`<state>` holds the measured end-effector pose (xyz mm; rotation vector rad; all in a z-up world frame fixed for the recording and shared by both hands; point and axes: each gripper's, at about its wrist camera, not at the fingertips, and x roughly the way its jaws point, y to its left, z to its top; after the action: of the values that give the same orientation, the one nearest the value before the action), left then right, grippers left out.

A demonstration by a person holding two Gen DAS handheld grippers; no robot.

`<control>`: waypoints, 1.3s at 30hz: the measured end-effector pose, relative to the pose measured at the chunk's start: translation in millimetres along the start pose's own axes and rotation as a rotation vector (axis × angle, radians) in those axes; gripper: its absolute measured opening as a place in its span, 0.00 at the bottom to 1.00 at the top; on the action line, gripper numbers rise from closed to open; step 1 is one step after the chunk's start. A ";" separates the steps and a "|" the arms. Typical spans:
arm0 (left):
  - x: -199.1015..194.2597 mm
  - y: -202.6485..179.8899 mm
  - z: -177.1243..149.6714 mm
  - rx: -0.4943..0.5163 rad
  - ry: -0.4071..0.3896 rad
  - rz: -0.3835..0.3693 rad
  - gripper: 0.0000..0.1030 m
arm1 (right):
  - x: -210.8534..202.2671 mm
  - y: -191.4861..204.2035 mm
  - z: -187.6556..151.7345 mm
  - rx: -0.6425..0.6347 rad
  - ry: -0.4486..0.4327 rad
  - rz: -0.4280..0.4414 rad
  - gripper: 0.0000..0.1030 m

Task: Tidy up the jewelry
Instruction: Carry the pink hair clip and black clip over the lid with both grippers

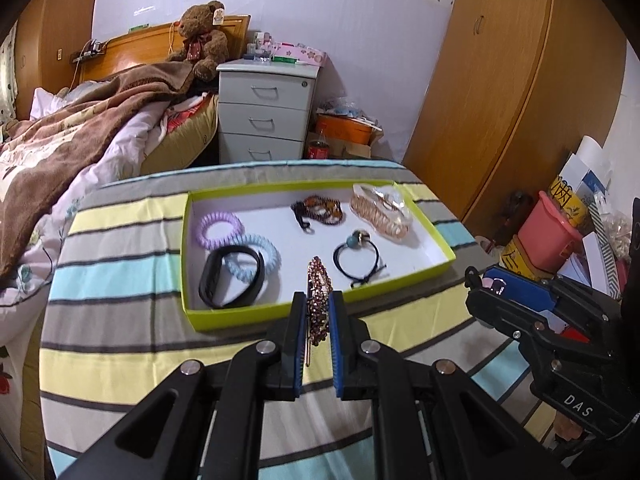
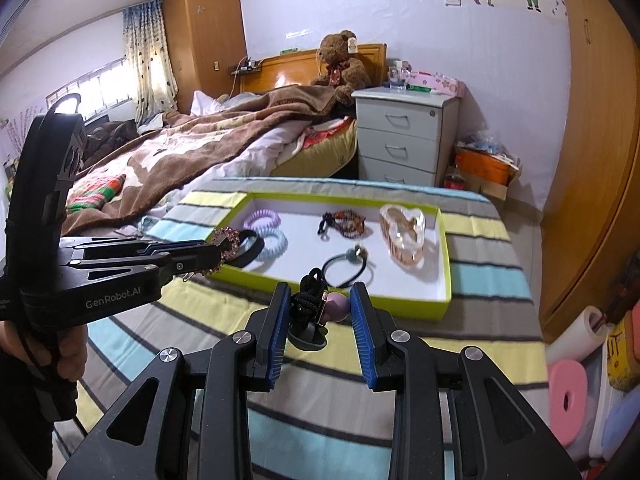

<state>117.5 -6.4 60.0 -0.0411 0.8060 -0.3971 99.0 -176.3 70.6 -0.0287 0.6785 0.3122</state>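
On bed, striped cloth (image 1: 120, 344): work surface; green-rimmed tray (image 1: 188, 280) sits mid-cloth, white floor, holds sorted pieces.
Left gripper (image 1: 318, 308): clenched on rhinestone hair clip (image 1: 319, 280); clip stands on edge betw. blue pads, tip poking fwd over tray's near rim. Edge-on grip prob. because clip is flat & thin, so pads bite its faces.
Right gripper (image 2: 320, 300): jaws part-closed around black hair tie w/ purple bead (image 2: 334, 306); bead + cord bunch fill the gap, so looks like a grasp, though pad contact on right side isn't clear. Held just short of tray's near rim.
Already in tray: purple coil tie (image 1: 219, 228), blue coil tie (image 1: 256, 258), black band (image 1: 232, 280) grouped left; beaded bracelets (image 1: 318, 210) far middle; clear claw clip (image 1: 380, 212) far right; black tie w/ teal bead (image 1: 356, 256) near right.
Why grouped: like w/ like, it seems; ties left, bulkier bits right.
Free floor: centre strip & near edge, likely drop spots for both held items.
Risk: cord dangling from right jaws could snag rim.
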 end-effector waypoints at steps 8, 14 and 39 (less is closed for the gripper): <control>0.8 5.2 19.2 0.005 -0.019 -0.002 0.11 | 7.7 0.2 17.0 -0.013 -0.015 0.001 0.30; 11.2 14.5 38.5 -0.003 -0.020 -0.009 0.11 | 23.7 -2.8 30.2 -0.006 -0.008 0.008 0.30; 126.0 46.3 66.0 -0.066 0.130 -0.042 0.11 | 142.9 0.0 23.8 -0.015 0.221 0.055 0.30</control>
<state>258.1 -16.5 9.9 -0.0940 0.9474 -0.4157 218.5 -134.0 0.4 -0.0597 0.8975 0.3702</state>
